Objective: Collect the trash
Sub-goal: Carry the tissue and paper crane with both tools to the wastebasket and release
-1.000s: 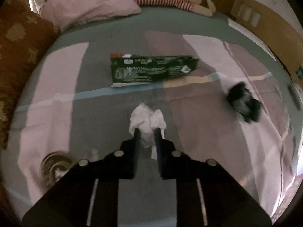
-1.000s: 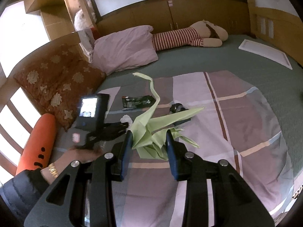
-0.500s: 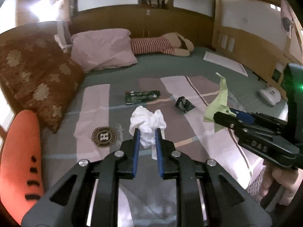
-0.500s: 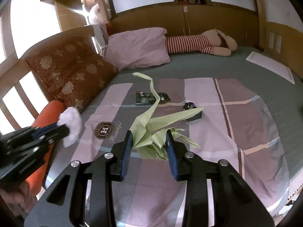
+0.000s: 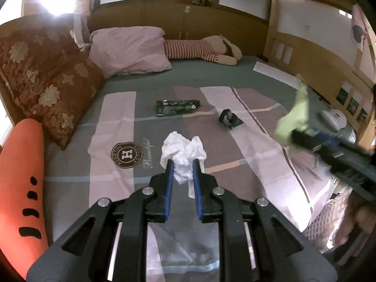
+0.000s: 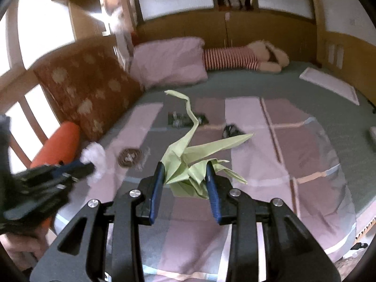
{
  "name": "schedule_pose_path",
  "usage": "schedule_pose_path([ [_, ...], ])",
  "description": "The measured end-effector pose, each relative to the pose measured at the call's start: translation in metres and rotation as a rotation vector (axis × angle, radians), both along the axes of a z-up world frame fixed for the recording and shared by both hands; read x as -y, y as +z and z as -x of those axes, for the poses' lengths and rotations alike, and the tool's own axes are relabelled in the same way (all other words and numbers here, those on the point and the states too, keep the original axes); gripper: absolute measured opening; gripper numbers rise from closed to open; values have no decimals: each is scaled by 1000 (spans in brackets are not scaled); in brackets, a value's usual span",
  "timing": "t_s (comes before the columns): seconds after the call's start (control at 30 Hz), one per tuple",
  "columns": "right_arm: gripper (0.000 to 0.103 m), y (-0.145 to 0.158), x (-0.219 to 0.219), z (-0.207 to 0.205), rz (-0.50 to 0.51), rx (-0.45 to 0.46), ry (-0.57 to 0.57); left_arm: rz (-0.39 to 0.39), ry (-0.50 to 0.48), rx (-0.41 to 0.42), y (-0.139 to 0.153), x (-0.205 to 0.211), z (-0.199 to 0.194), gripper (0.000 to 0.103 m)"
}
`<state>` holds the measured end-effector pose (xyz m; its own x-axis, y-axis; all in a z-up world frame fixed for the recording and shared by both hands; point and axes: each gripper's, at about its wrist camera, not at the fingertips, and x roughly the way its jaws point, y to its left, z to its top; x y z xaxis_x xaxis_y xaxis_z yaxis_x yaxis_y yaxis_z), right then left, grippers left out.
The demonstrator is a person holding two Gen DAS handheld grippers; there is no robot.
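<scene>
My left gripper (image 5: pixel 182 163) is shut on a crumpled white tissue (image 5: pixel 182 152) and holds it above the bed. My right gripper (image 6: pixel 185 169) is shut on a folded green paper crane (image 6: pixel 188 162), also lifted above the bed. The crane (image 5: pixel 293 115) and the right gripper show blurred at the right of the left wrist view. The tissue (image 6: pixel 94 157) shows at the left of the right wrist view. A dark green wrapper (image 5: pixel 177 107) and a crumpled black wrapper (image 5: pixel 229 118) lie on the patchwork bedspread (image 5: pixel 117 117), farther away than both grippers.
A pink pillow (image 5: pixel 129 49), a striped plush doll (image 5: pixel 199 50) and a brown floral cushion (image 5: pixel 47 82) lie at the head and left side. An orange bolster (image 5: pixel 21 188) lies at the near left. A white device (image 5: pixel 333 118) sits beyond the bed's right edge.
Both grippers have pulled back and up from the bedspread with their loads. The view now takes in the whole bed, and the right gripper has shifted further right.
</scene>
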<state>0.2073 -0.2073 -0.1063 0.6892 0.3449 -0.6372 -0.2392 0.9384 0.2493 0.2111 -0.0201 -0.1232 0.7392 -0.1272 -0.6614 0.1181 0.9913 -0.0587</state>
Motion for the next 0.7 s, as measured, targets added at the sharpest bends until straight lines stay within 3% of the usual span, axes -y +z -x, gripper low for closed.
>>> schedule_pose_path([
  [0.13,35,32,48,47,-19,80,-73,3,-34,-10,-2,5,4,17],
  [0.2,35,38,85,79,28,98,-138,-8,-60,-10,-4,11,6,17],
  [0.33,36,26,165,138,80,43,-307,3,-124,-22,-6,25,12,17],
  [0.47,37,-2,233,186,137,-32,-476,39,-260,-26,1,63,23,17],
  [0.53,52,-28,266,203,136,-104,-541,32,-363,-22,6,99,33,17],
  [0.57,68,-39,276,206,131,-139,-554,33,-431,-31,8,124,39,17],
  [0.63,73,-59,299,217,115,-208,-625,42,-527,-50,11,163,50,17],
  [0.7,73,-60,321,236,49,-202,-704,53,-624,-63,16,208,65,17],
])
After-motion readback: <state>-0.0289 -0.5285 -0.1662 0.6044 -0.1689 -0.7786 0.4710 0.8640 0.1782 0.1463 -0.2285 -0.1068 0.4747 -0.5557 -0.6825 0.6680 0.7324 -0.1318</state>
